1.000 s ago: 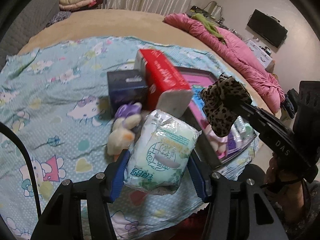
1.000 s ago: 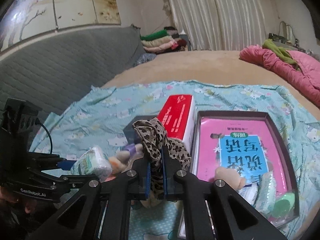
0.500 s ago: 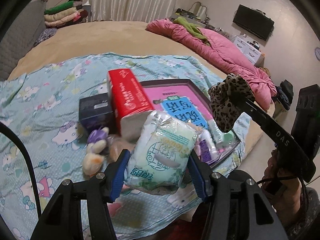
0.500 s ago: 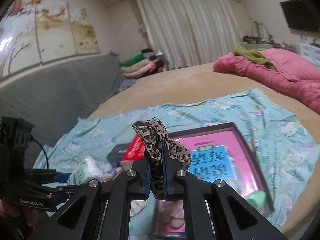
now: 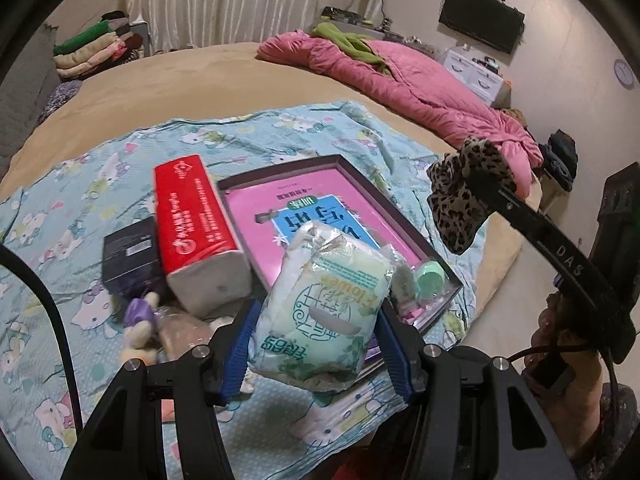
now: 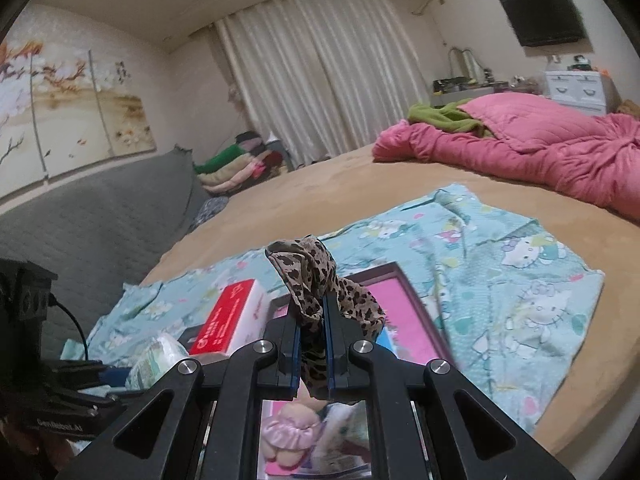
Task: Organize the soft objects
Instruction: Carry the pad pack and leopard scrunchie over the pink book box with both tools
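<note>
The left gripper (image 5: 316, 344) is clutching the green tissue pack (image 5: 324, 308) above the near corner of the tray (image 5: 444, 264), while the right gripper (image 6: 312, 344) is pinching the leopard scrunchie (image 6: 320, 280) over that tray. Some small items, probably soft ones, are lying in the tray already; the plush toy (image 5: 138, 328) and red tissue box (image 5: 192, 224) are waiting left of it, so roughly halfway.

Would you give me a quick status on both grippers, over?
Left gripper shut on green tissue pack, held above tray. Right gripper shut on leopard scrunchie, aloft. Nothing blocking.
</note>
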Tool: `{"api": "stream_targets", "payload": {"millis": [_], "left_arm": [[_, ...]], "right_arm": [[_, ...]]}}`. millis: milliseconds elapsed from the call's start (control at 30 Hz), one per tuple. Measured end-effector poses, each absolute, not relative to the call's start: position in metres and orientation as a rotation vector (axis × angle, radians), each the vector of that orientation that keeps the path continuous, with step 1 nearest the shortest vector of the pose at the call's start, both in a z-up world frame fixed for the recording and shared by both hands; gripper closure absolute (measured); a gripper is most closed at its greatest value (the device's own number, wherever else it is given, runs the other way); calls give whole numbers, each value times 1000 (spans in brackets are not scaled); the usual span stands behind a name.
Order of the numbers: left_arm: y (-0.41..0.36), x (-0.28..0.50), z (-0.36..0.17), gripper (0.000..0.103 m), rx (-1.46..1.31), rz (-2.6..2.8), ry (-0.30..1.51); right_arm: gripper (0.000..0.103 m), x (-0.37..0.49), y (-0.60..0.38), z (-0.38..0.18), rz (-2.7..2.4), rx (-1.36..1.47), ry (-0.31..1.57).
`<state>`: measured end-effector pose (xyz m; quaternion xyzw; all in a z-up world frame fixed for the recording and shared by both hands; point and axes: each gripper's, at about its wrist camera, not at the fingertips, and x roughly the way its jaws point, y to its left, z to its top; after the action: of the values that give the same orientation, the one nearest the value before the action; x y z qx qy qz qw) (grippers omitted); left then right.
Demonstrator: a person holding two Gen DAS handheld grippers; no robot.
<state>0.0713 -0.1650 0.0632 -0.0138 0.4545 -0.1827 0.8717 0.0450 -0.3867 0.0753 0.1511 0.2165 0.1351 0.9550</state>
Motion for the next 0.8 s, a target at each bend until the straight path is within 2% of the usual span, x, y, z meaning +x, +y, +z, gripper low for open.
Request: {"api": "stream_targets", "payload": {"millis": [800], "left_arm": [[-216, 95, 1, 46, 54, -407, 1078]], "right_arm": [[94, 58, -415, 63, 213, 346, 440]]}}
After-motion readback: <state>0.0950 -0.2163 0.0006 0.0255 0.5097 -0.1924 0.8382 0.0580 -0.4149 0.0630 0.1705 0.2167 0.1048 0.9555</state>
